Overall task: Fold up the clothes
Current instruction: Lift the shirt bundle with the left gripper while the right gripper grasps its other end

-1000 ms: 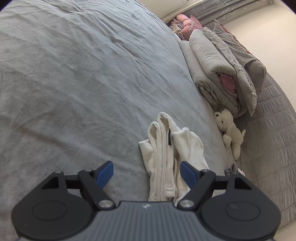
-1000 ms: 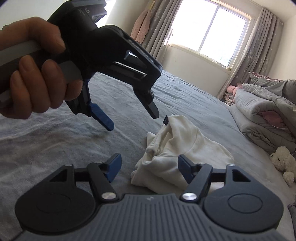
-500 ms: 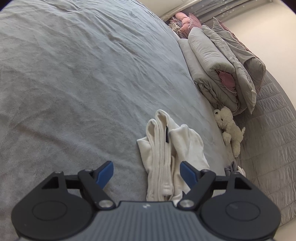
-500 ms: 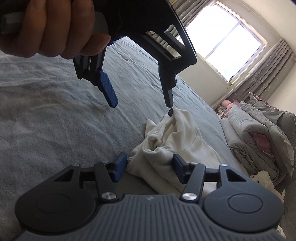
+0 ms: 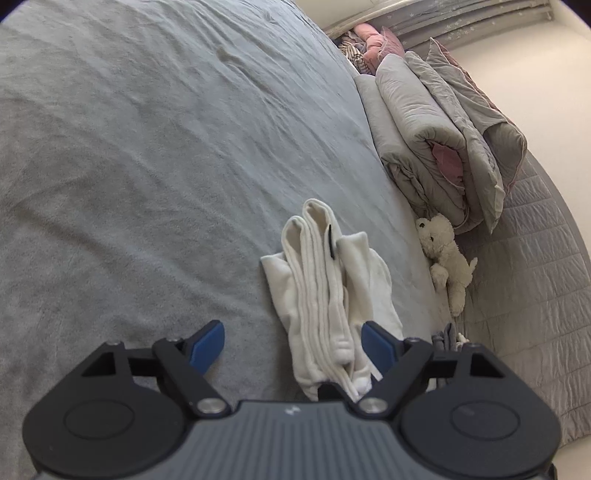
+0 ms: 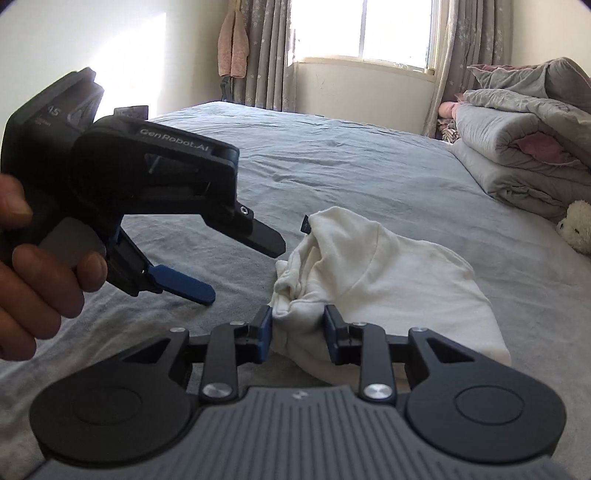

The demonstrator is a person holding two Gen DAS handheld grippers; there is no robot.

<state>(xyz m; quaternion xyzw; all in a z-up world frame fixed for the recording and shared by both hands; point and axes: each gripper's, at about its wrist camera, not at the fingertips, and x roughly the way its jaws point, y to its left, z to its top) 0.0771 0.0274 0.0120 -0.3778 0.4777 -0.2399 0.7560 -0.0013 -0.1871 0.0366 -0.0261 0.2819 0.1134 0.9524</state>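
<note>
A cream-white garment (image 5: 325, 291) lies bunched on the grey bedspread (image 5: 147, 166); it also shows in the right wrist view (image 6: 388, 280). My left gripper (image 5: 293, 345) is open above the garment's near end, not touching it; it also shows in the right wrist view (image 6: 245, 267), held in a hand to the left of the garment. My right gripper (image 6: 297, 334) has its fingers partly closed around a bunched fold at the garment's near edge, with a gap still between the pads.
A folded grey and pink duvet (image 5: 443, 147) lies on the right side of the bed, also seen in the right wrist view (image 6: 524, 162). A white teddy bear (image 5: 447, 258) lies beside it. A window and curtains (image 6: 362, 33) stand behind the bed.
My right gripper has moved onto the garment's near edge and narrowed its fingers around a fold. My left gripper has drawn back to the left and stayed open.
</note>
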